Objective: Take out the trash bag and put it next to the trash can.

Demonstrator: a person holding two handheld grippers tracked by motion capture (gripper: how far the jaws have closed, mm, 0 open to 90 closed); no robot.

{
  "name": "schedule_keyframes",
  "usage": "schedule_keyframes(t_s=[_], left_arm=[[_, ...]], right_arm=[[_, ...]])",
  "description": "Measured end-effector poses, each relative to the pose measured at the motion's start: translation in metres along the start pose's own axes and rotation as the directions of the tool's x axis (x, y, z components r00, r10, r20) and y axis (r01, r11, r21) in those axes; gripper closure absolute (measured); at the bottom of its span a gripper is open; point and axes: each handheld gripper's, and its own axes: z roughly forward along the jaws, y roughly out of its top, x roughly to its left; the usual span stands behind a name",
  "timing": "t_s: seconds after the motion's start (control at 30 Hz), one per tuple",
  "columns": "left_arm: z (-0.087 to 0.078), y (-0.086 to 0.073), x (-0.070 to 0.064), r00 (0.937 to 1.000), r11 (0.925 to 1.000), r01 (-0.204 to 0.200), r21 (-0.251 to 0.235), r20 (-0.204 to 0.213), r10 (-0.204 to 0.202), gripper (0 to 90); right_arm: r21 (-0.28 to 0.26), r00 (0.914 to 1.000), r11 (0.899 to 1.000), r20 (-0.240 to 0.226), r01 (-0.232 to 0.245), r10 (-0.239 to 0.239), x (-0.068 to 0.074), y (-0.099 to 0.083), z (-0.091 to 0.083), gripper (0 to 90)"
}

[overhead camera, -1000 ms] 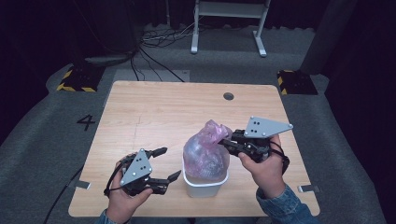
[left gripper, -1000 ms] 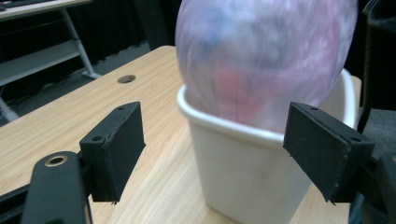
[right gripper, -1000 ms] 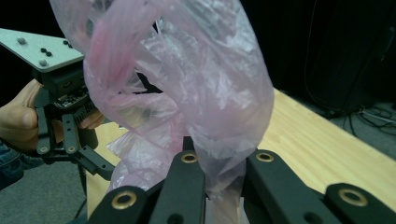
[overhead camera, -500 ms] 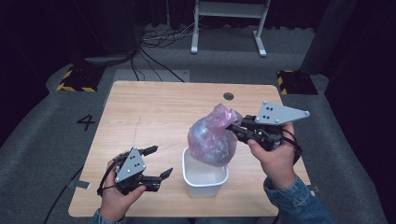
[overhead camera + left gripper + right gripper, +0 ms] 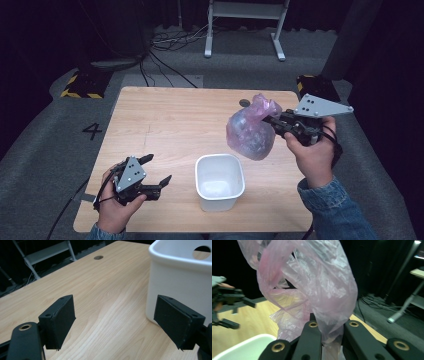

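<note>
The right gripper (image 5: 270,120) has its jaws clamped on the gathered neck of a pink plastic bag (image 5: 248,131), which hangs off the worktop (image 5: 175,120). The left gripper (image 5: 159,170) rests low with jaws spread wide and empty; a white bin (image 5: 180,277) stands just beside one jaw.
</note>
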Motion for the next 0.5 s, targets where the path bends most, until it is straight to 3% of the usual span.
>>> schedule_keyframes(t_s=[0.13, 0.33, 0.5], left_arm=[[-0.002, -0.006, 0.006, 0.9994, 0.9996, -0.003, 0.029, -0.033, 0.004, 16.5], [-0.004, -0.017, 0.014, 0.9981, 0.9991, 0.037, 0.019, -0.050, -0.036, 16.4], [-0.004, -0.025, 0.017, 0.9959, 0.9985, 0.025, 0.050, -0.088, -0.020, 16.4]], right_arm=[[0.017, 0.9985, 0.999, 0.047, -0.027, 0.026, -0.017, -0.011, -0.002, 88.0], [0.049, 0.9917, 0.996, 0.111, -0.070, 0.065, -0.042, -0.031, -0.001, 87.9], [0.093, 0.9852, 0.989, 0.139, -0.114, 0.100, -0.058, -0.055, 0.006, 87.7]])
